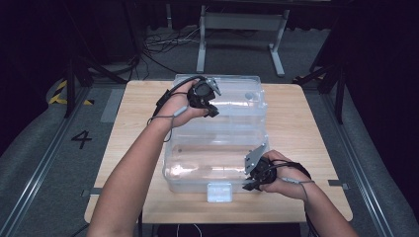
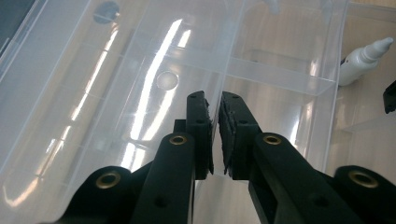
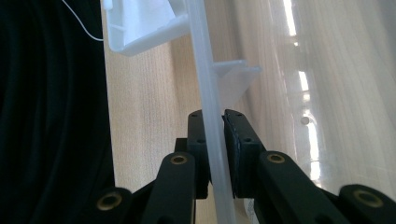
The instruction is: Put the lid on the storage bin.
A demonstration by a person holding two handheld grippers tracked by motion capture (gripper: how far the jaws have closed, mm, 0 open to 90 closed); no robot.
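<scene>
**Ana:** Down at the lower right of the high view, the right gripper (image 1: 253, 174) sits at the near right corner of the clear plastic box (image 1: 217, 163). Its own view shows the jaws clenched on the thin rim (image 3: 215, 154), which runs upright straight between the pads.

**Ben:** So that corner is pinned. And the white latch (image 1: 219, 191) on the front wall?

**Ana:** Just left of that gripper, at the near edge of the worktop (image 1: 301, 128). Moving up the frame, the box's long axis runs away from the person, near to far.

**Ben:** And up at the far end?

**Ana:** The left gripper (image 1: 207, 101) is over the far left part of the lid (image 1: 237, 94). In its own view the jaws stand nearly together, a transparent edge (image 2: 215, 126) seemingly running into the slit; whether the pads truly press it, I can't tell.

**Ben:** Diagonal holds, then.

**Ana:** Yes, I'd judge any lift depends on both ends rising together. A white bottle (image 2: 366, 60) stands beside the box.
</scene>
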